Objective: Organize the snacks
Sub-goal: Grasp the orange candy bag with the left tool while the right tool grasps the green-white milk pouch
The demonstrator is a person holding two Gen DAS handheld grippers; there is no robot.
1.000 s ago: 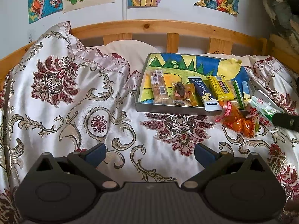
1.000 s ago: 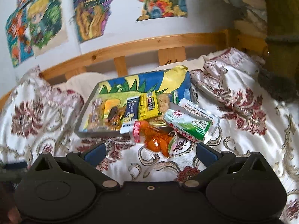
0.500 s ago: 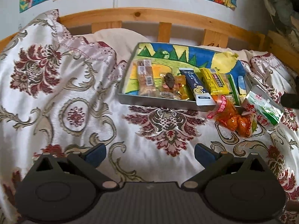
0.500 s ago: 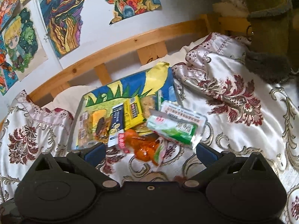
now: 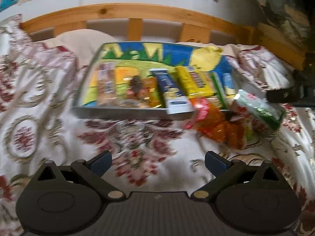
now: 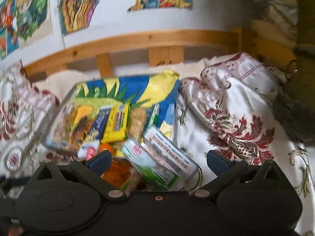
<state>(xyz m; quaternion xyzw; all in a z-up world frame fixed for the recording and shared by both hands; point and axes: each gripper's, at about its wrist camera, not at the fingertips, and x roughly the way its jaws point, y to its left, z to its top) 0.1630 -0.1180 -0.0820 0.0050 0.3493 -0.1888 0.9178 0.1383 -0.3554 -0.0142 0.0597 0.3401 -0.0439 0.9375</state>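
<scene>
Right tongs [image 6: 158, 162] wide open, empty, just over green packet [image 6: 151, 163] beside near right corner of tray [image 5: 122, 113]. Left tongs [image 5: 157, 160] also wide, empty, well before tray. Best to lower squarely, close across packet's middle, avoid orange snack bag [image 6: 120, 172] beneath.

bedspread [image 5: 49, 90] seen as shiny white w/ maroon florals + gold scrolls | tray [image 5: 122, 114] grey-rimmed, lined in blue/green/yellow cartoon print | snack packs: navy bar [image 5: 169, 90], yellow one [image 5: 189, 84], orange bag [image 5: 222, 129], green-white pouch [image 6: 155, 163] | headboard [image 5: 137, 13] plain light wood | finger pads [image 5: 101, 162] blue, gripper bodies black
</scene>
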